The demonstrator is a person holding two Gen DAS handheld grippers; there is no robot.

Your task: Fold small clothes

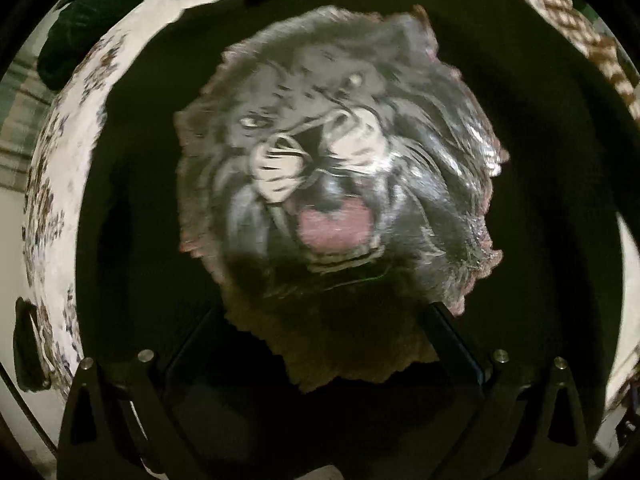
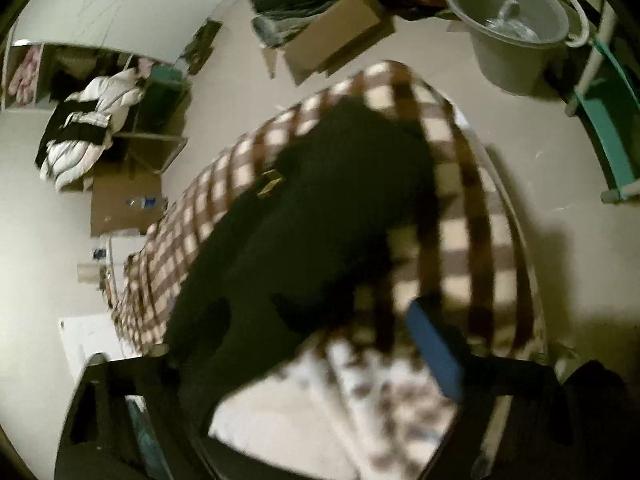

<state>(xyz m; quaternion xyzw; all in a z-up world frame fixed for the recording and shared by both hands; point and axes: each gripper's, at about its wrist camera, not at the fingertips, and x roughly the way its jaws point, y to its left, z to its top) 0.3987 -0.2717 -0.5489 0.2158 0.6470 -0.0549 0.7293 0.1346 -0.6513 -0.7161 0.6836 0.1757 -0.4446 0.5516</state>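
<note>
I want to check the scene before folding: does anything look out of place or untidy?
The black shirt with its lion print lies flat. Beyond the checked cloth, the floor is cluttered: a cardboard box and a heap of bedding.

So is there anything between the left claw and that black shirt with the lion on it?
Nothing visible. The left claw sits directly over the black lion-print shirt, its fingers spread above the lower edge of the lion print. The shirt lies flat on the floral sheet with no other item on top.
</note>
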